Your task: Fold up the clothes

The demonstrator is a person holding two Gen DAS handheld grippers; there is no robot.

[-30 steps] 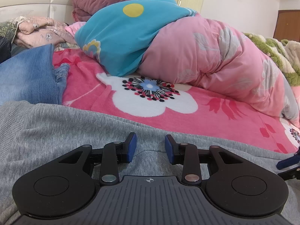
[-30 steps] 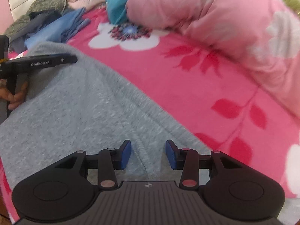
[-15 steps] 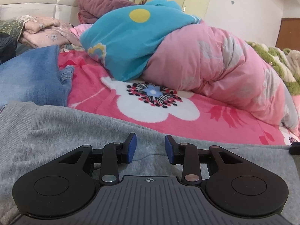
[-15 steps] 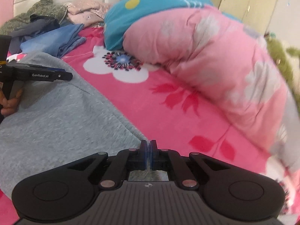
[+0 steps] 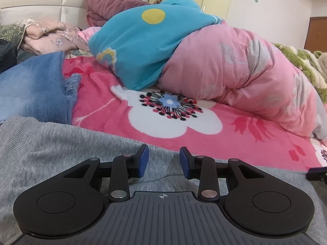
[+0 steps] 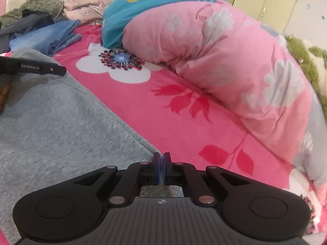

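Right gripper (image 6: pixel 161 168) jaws just closed, pinching grey garment (image 6: pixel 61 126) near edge; left gripper (image 5: pixel 163 161) jaws narrow, unclamped. Fold lift likely next.

Clothes and bedding laid out on the pink flowered blanket (image 5: pixel 235 140)

The grey knitted garment (image 5: pixel 61 149) is spread nearest; the folded blue jeans (image 5: pixel 34 89) lie behind it at the left, and the rolled pink quilt (image 5: pixel 235 71) is placed farther back at the right.

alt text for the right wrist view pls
The right claw is shut on the edge of a grey garment spread over a pink flowered blanket. A rolled pink quilt lies beyond, and the left claw reaches in from the left.
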